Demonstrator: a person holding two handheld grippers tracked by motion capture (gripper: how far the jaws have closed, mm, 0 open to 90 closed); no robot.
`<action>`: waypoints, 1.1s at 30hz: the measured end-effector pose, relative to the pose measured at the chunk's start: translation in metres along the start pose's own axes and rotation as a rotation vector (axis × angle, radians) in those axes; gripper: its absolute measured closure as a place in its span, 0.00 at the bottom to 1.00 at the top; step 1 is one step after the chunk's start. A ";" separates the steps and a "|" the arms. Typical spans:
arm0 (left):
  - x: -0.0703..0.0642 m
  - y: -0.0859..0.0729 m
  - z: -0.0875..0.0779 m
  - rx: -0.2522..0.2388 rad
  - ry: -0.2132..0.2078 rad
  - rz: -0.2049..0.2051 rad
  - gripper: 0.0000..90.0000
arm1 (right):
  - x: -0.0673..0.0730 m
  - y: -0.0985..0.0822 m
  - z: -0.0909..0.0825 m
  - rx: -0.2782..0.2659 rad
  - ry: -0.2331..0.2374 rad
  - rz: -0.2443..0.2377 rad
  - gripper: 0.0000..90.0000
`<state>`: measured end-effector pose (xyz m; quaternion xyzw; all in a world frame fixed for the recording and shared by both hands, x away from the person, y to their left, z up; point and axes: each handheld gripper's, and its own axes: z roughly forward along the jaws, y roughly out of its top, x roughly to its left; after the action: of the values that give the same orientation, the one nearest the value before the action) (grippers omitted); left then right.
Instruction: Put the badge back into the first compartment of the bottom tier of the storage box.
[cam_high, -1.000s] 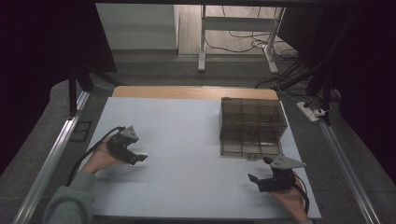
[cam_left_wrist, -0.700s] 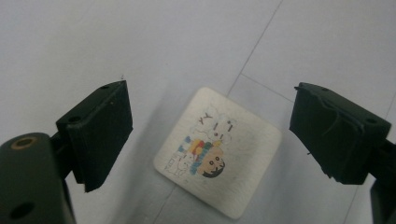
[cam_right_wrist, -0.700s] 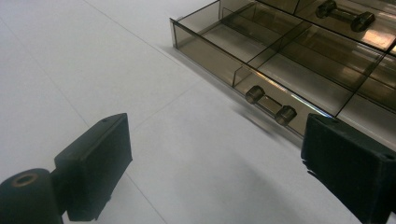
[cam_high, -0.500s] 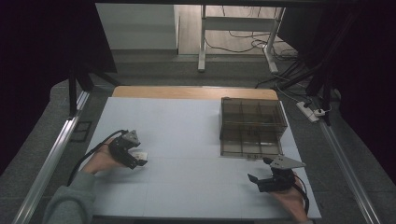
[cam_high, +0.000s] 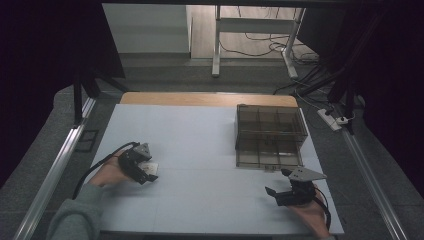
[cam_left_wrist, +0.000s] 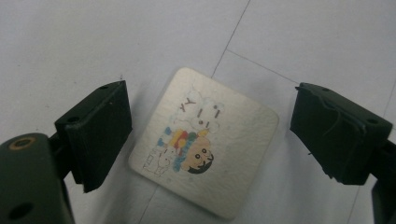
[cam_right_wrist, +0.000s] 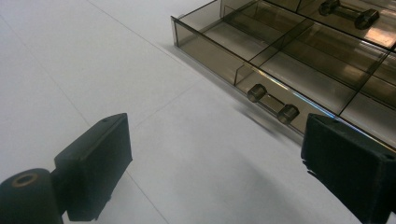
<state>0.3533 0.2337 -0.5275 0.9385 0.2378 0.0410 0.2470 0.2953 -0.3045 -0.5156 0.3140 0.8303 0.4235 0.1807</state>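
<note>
Brushed metal: a small square tile (cam_left_wrist: 204, 142) with rounded corners and a bright cartoon print lies flat on the white table (cam_high: 210, 150), face up.
Where it sits: on the table's left half, directly under the left gripper (cam_high: 141, 169), well apart from the drawer box (cam_high: 270, 135).
Left gripper: jaws spread wide, one on each side of the tile, gripping nothing — both pads stand clear of its edges, which reads as lining up for a pinch across two opposite sides.
Right gripper: held low near the table's front right (cam_high: 280, 194), jaws wide open and empty, aimed at the front of the pulled-out drawer (cam_right_wrist: 280, 60) and its handle (cam_right_wrist: 272, 101) — probably waiting.
Drawer: smoked clear plastic, divided into compartments, slid out toward the person; likely the tile's destination.
Edges: the tile lies flush with the surface, so its thin rim offers little to catch.
Open room: bare table stretches between tile and drawer — nothing blocks a carry across.
</note>
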 end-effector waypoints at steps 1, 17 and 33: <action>0.000 -0.001 0.001 0.000 -0.002 0.000 0.14 | 0.000 0.000 0.000 0.001 0.000 0.000 0.09; -0.003 -0.007 -0.001 -0.001 -0.008 0.066 0.31 | 0.000 0.000 -0.001 0.004 -0.004 -0.003 0.09; -0.005 -0.009 -0.003 -0.016 -0.001 0.088 0.37 | 0.000 0.000 -0.001 -0.006 -0.001 0.000 0.09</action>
<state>0.3445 0.2393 -0.5290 0.9461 0.1959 0.0532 0.2523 0.2945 -0.3053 -0.5149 0.3137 0.8290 0.4257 0.1819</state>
